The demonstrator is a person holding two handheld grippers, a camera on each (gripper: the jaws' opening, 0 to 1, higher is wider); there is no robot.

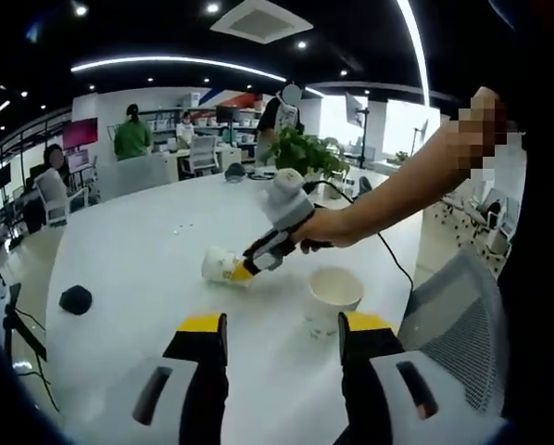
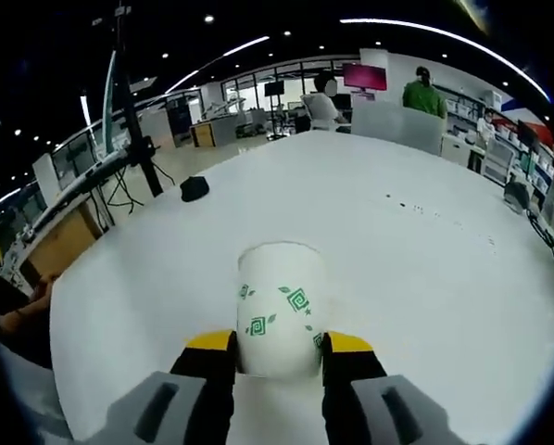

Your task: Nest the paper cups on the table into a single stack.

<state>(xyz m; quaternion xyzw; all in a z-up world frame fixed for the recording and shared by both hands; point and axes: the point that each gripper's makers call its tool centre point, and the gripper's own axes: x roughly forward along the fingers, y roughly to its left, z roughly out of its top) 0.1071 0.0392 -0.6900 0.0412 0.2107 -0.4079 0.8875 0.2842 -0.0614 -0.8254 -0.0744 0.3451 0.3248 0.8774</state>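
My right tongs (image 2: 277, 357) grip the lying cup (image 2: 279, 311), base pointing away; the upright cup (image 1: 333, 295) stands nearer my wide left tongs (image 1: 284, 338).

Open-plan office: desks (image 1: 198, 153), swivel chairs (image 1: 53, 199), wall screens (image 2: 364, 76), ceiling strip lights (image 1: 175, 63).

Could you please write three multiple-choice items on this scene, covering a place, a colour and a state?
1. Where is the upright paper cup?
A. On the white table
B. On a chair
C. On the floor

2. What colour is the print on the held cup?
A. Red
B. Green
C. Blue

3. What is the right gripper doing?
A. Hanging open over bare table
B. Shut on a plant
C. Shut on the held cup

Answers: 1 A, it stands on the tabletop by the left gripper. 2 B, green swirls show. 3 C, both jaws press its sides.
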